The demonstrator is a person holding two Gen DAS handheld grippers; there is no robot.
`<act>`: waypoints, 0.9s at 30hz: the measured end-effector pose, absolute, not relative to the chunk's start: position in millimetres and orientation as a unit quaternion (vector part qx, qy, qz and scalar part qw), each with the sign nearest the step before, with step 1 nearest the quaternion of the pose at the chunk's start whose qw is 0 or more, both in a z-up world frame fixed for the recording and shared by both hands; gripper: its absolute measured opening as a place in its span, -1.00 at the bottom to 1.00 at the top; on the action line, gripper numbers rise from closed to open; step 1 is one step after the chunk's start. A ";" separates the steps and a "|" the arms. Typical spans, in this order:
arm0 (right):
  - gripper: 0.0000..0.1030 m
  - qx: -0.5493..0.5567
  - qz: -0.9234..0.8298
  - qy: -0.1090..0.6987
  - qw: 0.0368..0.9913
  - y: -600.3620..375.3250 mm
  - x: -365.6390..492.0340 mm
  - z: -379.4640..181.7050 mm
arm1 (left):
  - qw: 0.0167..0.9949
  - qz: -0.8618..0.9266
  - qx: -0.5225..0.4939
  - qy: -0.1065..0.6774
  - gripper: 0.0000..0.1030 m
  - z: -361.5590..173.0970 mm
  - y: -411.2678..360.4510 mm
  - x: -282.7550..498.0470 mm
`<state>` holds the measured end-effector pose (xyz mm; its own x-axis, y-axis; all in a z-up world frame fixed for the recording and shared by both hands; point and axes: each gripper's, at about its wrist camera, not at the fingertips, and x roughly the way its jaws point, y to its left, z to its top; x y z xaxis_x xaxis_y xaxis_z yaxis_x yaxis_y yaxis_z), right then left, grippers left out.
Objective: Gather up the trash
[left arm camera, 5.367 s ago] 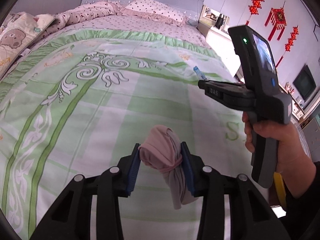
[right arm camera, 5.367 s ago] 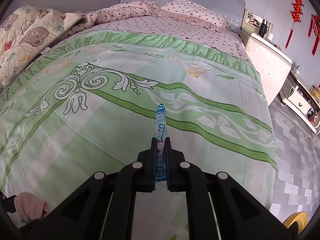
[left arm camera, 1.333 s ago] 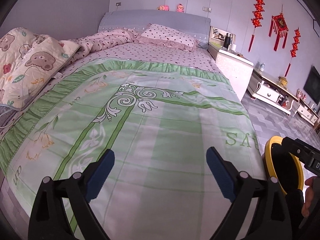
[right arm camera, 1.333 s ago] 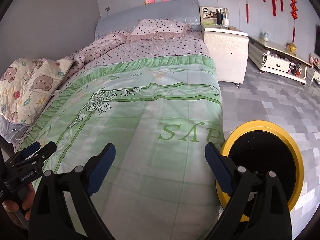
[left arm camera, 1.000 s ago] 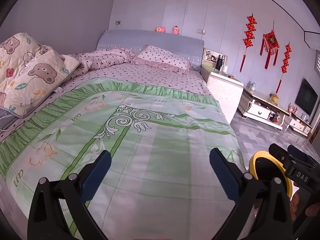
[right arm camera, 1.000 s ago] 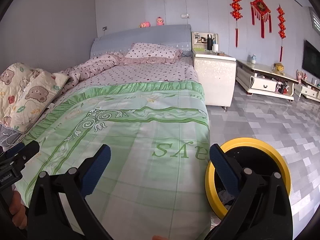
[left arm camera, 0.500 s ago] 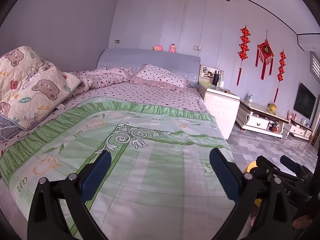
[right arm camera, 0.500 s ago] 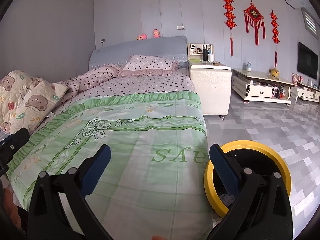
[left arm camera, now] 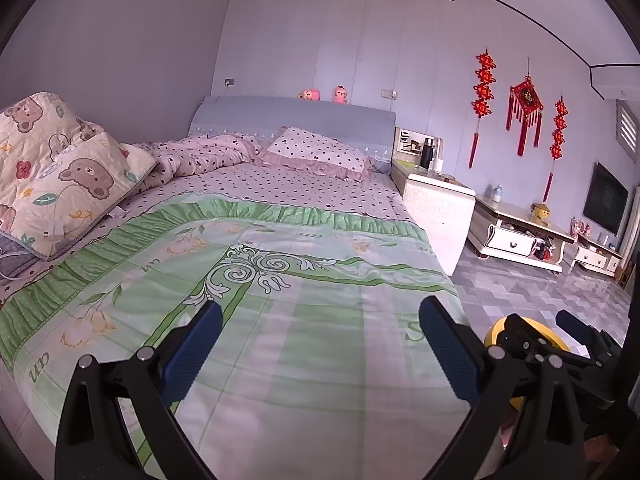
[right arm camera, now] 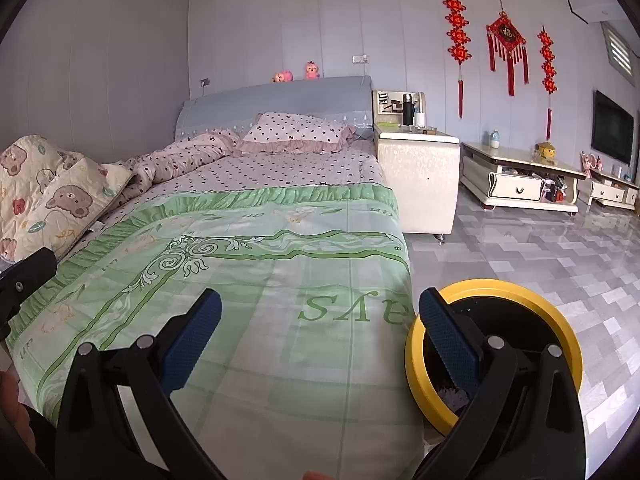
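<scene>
No trash shows on the bed [left arm camera: 304,320]; what I can make out, perhaps paper, lies inside the yellow-rimmed bin [right arm camera: 560,332] on the floor at the bed's foot corner. My right tool [right arm camera: 318,330] is nearer it; both it and the left tool [left arm camera: 318,332] gape wide, empty.

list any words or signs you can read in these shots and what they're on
"SAYS", upside down to the camera: green bedspread, near the foot by the yellow bin.
"un", small script, repeated along the bedspread's border.
Gold character on the red diamond wall ornament: too small to read.
Both grippers: no readable markings.
</scene>
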<state>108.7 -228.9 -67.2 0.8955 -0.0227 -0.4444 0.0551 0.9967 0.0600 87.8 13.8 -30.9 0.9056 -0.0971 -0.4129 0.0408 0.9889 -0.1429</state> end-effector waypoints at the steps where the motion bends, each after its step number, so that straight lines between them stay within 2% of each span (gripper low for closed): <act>1: 0.84 0.036 -0.020 0.228 0.973 -229.3 108.8 -68.3 | 0.974 -0.036 -0.066 0.216 0.84 -31.9 13.7 88.7; 27: 0.84 0.038 -0.024 0.243 0.969 -235.0 115.5 -85.7 | 0.972 -0.046 -0.062 0.224 0.84 -41.3 10.2 92.0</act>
<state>115.5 -235.0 -85.7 0.8808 -0.0275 -0.4727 0.0643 0.9960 0.0619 92.0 10.2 -41.3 0.8956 -0.1164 -0.4293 0.0607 0.9881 -0.1413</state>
